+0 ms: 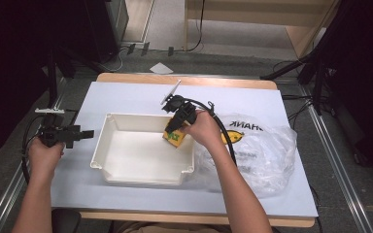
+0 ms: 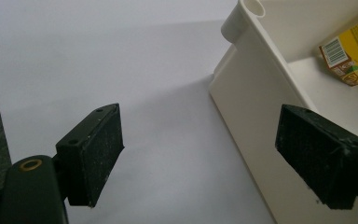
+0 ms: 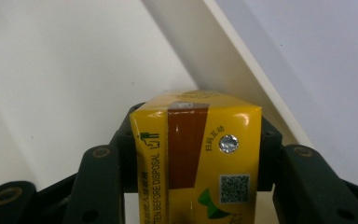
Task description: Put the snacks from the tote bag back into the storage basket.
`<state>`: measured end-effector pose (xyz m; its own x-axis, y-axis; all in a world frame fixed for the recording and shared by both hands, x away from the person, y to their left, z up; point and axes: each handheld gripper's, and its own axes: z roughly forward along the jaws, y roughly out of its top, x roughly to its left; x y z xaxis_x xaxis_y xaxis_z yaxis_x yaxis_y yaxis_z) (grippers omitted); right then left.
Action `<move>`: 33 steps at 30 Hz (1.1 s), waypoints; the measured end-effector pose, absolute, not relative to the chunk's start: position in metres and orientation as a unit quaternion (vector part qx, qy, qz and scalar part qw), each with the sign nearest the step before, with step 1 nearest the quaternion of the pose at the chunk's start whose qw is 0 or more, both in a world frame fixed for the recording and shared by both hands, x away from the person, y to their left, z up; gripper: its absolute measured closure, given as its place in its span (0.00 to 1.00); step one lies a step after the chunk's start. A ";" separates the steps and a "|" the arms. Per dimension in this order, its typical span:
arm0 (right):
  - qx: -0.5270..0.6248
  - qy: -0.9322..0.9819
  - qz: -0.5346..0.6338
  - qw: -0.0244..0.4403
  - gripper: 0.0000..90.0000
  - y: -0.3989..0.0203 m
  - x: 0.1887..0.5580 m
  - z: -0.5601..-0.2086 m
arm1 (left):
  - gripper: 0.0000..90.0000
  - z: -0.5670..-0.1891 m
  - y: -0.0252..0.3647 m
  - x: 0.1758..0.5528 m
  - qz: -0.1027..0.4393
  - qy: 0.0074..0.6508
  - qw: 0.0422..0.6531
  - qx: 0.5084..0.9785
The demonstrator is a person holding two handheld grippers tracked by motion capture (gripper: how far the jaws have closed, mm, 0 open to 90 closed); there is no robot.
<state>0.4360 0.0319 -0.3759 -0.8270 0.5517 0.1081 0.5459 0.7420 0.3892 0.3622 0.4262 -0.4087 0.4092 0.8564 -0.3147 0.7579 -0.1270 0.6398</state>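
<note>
Carton [image 3: 196, 161] clamped across flat sides by our right gripper [image 1: 178, 127], over tray [image 1: 108, 141] right wall. Light, crushable, we squeeze gently. Left gripper [image 2: 200, 156] wide, empty, beside tray.

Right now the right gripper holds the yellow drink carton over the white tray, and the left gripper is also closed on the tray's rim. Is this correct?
Not quite. The left gripper is open and grips nothing: in the left gripper view its jaws stand wide apart beside the white tray. The right gripper does hold the yellow drink carton over the tray.
</note>
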 end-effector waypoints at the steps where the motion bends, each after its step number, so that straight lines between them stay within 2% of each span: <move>1: 0.295 0.933 0.207 0.006 0.58 0.033 0.436 -0.376 | 0.17 -0.409 0.426 0.362 0.064 0.540 0.381 0.748; 15: 0.289 0.931 0.223 -0.001 0.55 0.037 0.438 -0.377 | 0.17 -0.409 0.427 0.362 0.064 0.540 0.382 0.747; 19: 0.292 0.926 0.238 -0.007 0.52 0.034 0.439 -0.373 | 0.17 -0.409 0.427 0.362 0.063 0.540 0.381 0.747; 33: 0.294 0.916 0.274 0.004 0.49 0.017 0.427 -0.341 | 0.17 -0.409 0.428 0.362 0.064 0.541 0.382 0.747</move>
